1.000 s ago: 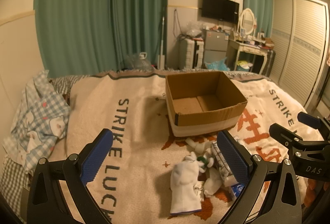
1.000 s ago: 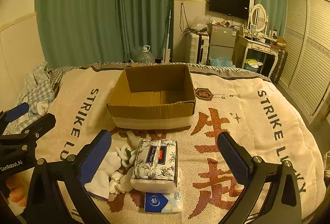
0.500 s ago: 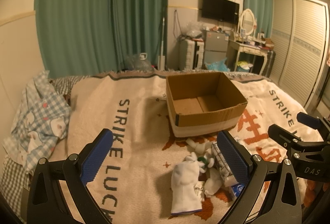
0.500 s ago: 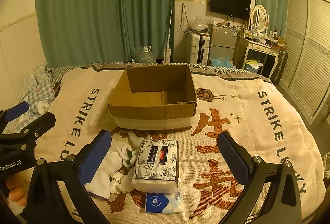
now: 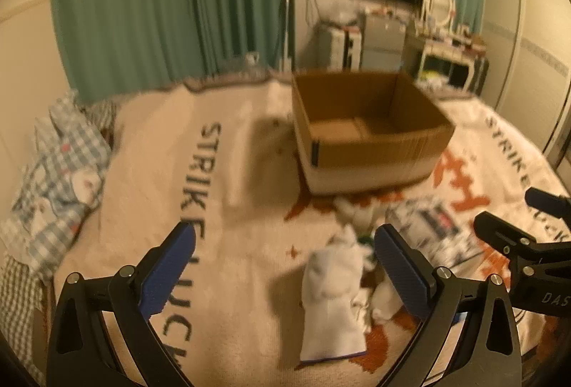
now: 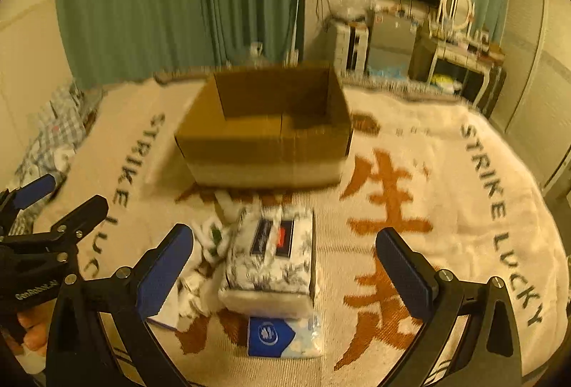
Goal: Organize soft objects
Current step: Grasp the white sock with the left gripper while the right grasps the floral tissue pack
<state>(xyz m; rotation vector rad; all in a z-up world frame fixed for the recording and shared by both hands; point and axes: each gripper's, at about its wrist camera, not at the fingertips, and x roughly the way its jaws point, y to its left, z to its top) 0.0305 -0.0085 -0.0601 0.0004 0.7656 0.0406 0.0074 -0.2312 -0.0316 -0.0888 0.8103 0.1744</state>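
Observation:
An open, empty cardboard box (image 5: 371, 133) (image 6: 264, 133) stands on the bed. In front of it lies a pile of soft things: a white sock (image 5: 332, 301), small white socks (image 6: 203, 244), a floral tissue pack (image 6: 274, 255) (image 5: 428, 226) and a small blue tissue packet (image 6: 282, 337). My left gripper (image 5: 285, 265) is open above the white sock, which lies between its fingers, nearer the right one. My right gripper (image 6: 285, 265) is open over the floral tissue pack. Neither touches anything.
The bed is covered by a cream blanket (image 6: 446, 208) with "STRIKE LUCKY" lettering. Checked bedding (image 5: 57, 169) is bunched at the left edge. Green curtains (image 5: 171, 1), a TV and furniture stand beyond the bed.
Both views have become blurred and have shifted forward and down a little toward the pile. Both grippers remain open and empty.

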